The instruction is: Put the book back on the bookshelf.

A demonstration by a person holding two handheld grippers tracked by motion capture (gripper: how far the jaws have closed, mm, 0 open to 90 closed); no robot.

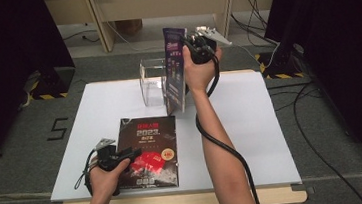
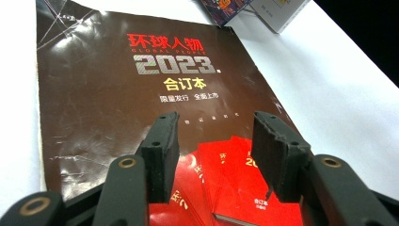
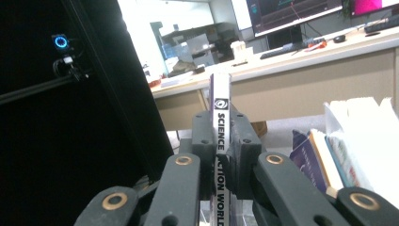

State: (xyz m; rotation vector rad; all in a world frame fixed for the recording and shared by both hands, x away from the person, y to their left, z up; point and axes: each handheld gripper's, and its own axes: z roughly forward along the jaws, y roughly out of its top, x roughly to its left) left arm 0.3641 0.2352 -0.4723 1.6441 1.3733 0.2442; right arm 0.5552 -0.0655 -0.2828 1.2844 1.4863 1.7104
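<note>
Thin glossy purple mag (image 1: 175,70) upright, right gripper (image 1: 199,47) jaws clamping spine, left gripper (image 2: 214,150) jaws wide over creased dark mag (image 2: 117,94)

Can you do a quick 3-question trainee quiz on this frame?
1. True or false: the right gripper is shut on the upright magazine.
2. The left gripper is: A) open over the dark magazine B) clamped on it C) inside the clear box.
3. Fill in: the dark magazine lies flat on the white ____.

Key: 1 true; 2 A; 3 board.
</note>
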